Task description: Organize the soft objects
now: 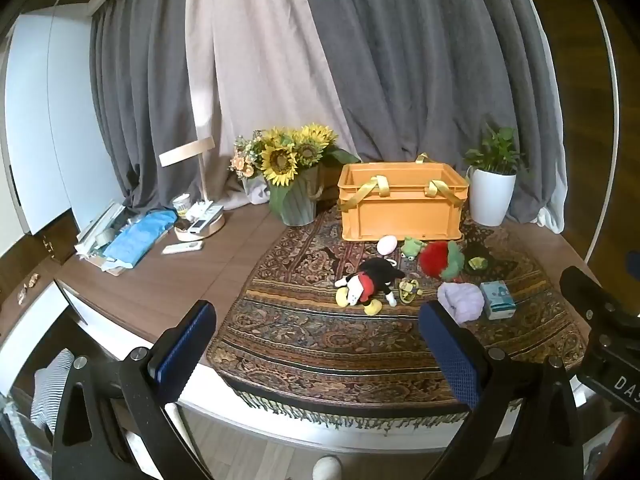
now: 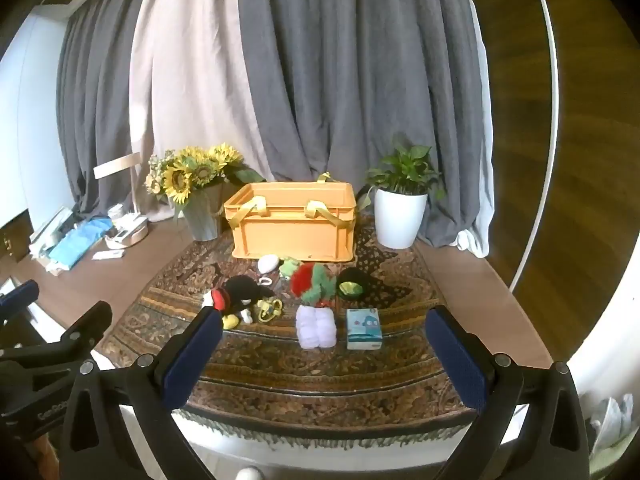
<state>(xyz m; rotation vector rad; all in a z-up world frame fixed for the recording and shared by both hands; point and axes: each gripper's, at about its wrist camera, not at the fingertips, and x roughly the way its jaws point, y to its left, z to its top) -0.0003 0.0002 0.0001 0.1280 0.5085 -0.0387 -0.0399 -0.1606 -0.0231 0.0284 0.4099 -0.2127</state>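
Note:
An orange crate (image 1: 400,210) (image 2: 294,226) with yellow strap handles stands at the back of a patterned cloth (image 1: 320,340) (image 2: 280,360). In front of it lie soft toys: a black-and-red mouse plush (image 1: 368,284) (image 2: 240,296), a red-and-green plush (image 1: 442,258) (image 2: 314,284), a small green frog (image 1: 412,246) (image 2: 289,266), a pale egg-shaped toy (image 1: 387,245) (image 2: 268,263), a lilac fluffy bundle (image 1: 462,300) (image 2: 317,326) and a small blue-white box (image 1: 497,300) (image 2: 363,328). My left gripper (image 1: 316,334) and right gripper (image 2: 326,338) both hover open before the table's front edge, holding nothing.
Sunflowers in a grey vase (image 1: 292,176) (image 2: 200,196) stand left of the crate, a white potted plant (image 1: 490,184) (image 2: 400,208) right of it. A desk lamp (image 1: 200,184) and blue cloth clutter (image 1: 140,236) fill the table's left end. Grey curtains hang behind.

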